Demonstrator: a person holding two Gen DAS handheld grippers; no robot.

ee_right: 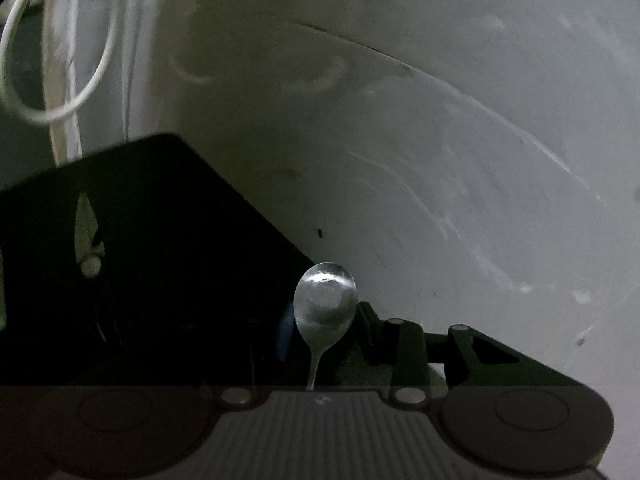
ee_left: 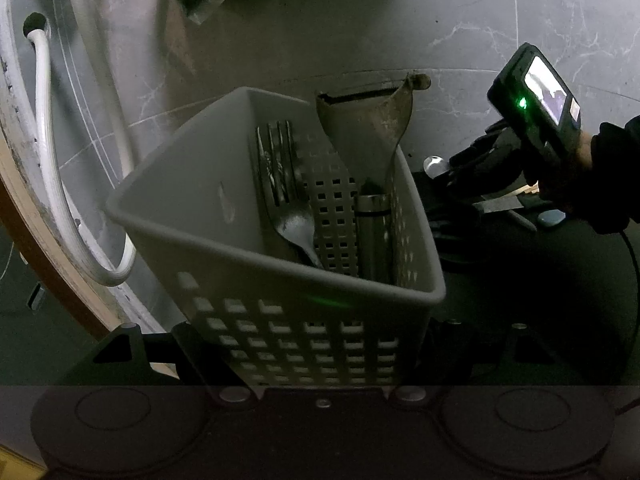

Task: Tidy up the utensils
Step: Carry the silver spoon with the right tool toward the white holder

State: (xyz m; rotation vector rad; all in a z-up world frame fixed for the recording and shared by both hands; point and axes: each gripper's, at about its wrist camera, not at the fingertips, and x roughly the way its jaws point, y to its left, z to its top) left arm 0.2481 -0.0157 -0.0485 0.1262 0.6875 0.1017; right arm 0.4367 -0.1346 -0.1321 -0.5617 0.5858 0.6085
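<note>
Around the grey perforated caddy (ee_left: 276, 280), the landmark here, lies a pale grey marbled floor (ee_left: 460, 32) with thin white veins; light is dim. Left of the caddy, white hoses (ee_left: 44, 152) loop down along a wall edge trimmed in wood. Behind it, top of view, a dark bag-like thing, too dim to name.

Caddy sits between the left gripper's (ee_left: 288, 344) fingers, one finger at each side wall; jaws at a middling spread, closed on the caddy. Inside the caddy: forks (ee_left: 278, 160) upright, tines up, against a perforated divider; right of that, a steel-handled spatula (ee_left: 372, 128) standing above the rim.

Right of the caddy, a dark mat (ee_left: 540, 280) with a few loose items, unclear. Above it, the right gripper (ee_left: 460, 164) in a dark-sleeved hand (ee_left: 576, 168), green light on its body.

Right wrist view: a spoon (ee_right: 325, 300), bowl forward, handle running back between the right gripper's (ee_right: 320, 364) narrow jaws, gripped. View blurred. Bare floor (ee_right: 460, 160) ahead and right; mat (ee_right: 140, 260) edge to the left. Open floor beyond the caddy, to its far right.
</note>
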